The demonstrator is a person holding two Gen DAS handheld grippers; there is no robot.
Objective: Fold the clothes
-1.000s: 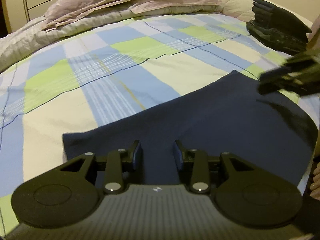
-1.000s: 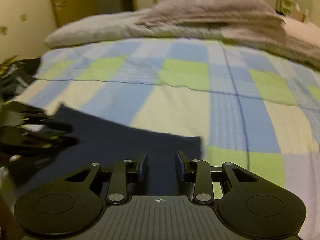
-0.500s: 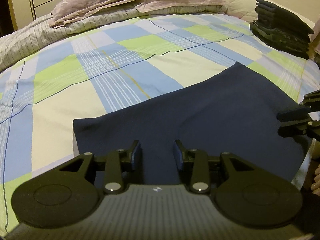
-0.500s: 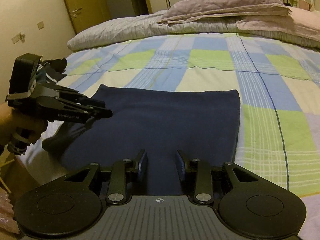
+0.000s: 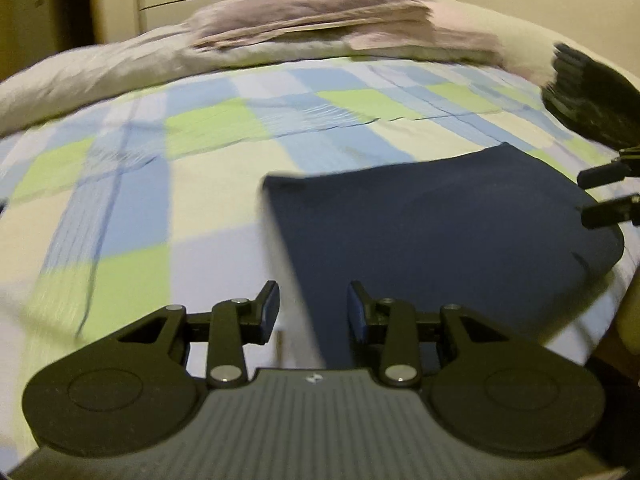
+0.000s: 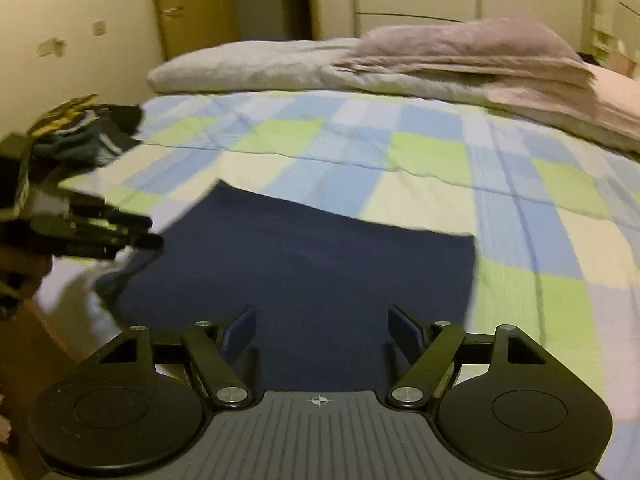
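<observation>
Navy garment (image 5: 432, 236): lay flat on the checked bedspread (image 5: 200, 128) near the bed's front edge, as a neat, roughly four-sided panel with straight edges; whether more layers lay beneath, the views did not show.
Left gripper (image 5: 313, 312): fingers parted with nothing between them, hovering just above the garment's left edge, which ran up between the two fingertips in the blurred left wrist view.
Right gripper (image 6: 322, 330): spread wide and empty, poised over the garment's near edge towards its right half; in the left wrist view its fingertips showed at the cloth's right border.
Handling: the cloth looked thin, soft and light, likely a knit; it would probably drape and sag from any single hold, and slide easily over the smooth bedspread.
Where to hold: a pinch at a corner or along a straight edge, one gripper at each end, seemed best, so that the lifted side stayed taut and level.
Risk: a shallow pinch could catch only the top layer, or take the bedspread with it.
Stage: the flat panel fitted either a piece spread ready for a fold or one already folded and smoothed.
Dark stack (image 5: 592, 96): folded dark clothes sat farther back to the right.
Left pile (image 6: 88, 132): mixed, unsorted-looking clothes at the bed's left side.
Pillows (image 6: 460, 52): at the head, well apart.
</observation>
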